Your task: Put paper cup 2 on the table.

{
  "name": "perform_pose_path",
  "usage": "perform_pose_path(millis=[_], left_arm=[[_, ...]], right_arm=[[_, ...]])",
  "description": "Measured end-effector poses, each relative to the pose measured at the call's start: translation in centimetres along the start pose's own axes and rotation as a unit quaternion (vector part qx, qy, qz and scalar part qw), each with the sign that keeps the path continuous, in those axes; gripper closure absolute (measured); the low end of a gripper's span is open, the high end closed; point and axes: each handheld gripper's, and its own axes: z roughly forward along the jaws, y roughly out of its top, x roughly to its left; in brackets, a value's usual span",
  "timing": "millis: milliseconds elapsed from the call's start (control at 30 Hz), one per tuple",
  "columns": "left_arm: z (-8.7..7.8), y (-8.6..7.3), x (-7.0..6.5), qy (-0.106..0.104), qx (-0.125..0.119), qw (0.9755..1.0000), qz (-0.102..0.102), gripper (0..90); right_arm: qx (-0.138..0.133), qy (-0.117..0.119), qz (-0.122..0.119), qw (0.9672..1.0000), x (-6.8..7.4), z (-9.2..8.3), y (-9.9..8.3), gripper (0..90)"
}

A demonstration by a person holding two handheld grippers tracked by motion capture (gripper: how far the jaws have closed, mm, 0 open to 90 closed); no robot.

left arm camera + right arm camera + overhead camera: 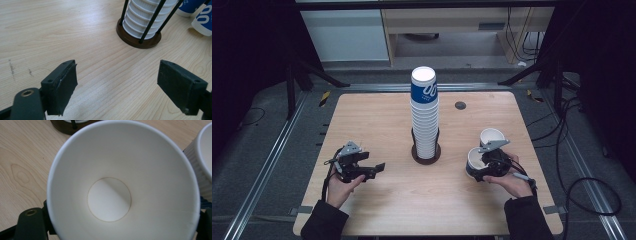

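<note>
A white paper cup [110,170], seen from above into its bare inside, sits between the jaws of my right gripper [475,167], whose black jaws stand at either side of the cup's lower wall. In the high view this cup [473,159] is at the table's right, low over the wood. A second cup [491,136] stands just behind it, with its ribbed wall [203,157] at the right edge of the right gripper view. My left gripper [379,167] rests at the left, its jaws [117,85] wide apart over bare wood with nothing between them.
A tall stack of ribbed cups [424,115] with a blue cup on top stands in a dark round holder [426,155] at the table's middle. Its base [138,41] lies ahead of the left gripper. A small dark disc [460,105] sits at the back.
</note>
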Motion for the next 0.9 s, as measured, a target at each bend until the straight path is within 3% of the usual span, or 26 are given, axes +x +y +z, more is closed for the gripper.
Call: perform_pose_path(millis=[533, 633, 900], left_arm=[[0.2, -0.1, 0.0, -0.004, 0.008, 1.0000, 0.004, 15.4], [0.2, -0.1, -0.1, -0.004, 0.007, 1.0000, 0.005, 15.3], [0.0, -0.2, 0.1, -0.002, 0.005, 1.0000, 0.002, 15.0]], right_arm=[[0.027, 0.009, -0.015, 0.9995, 0.4, 1.2, -0.3, 16.1], [0.021, 0.009, -0.024, 0.9995, 0.4, 1.2, -0.3, 11.7], [-0.016, -0.001, -0.015, 0.9998, 0.4, -0.4, -0.5, 6.3]])
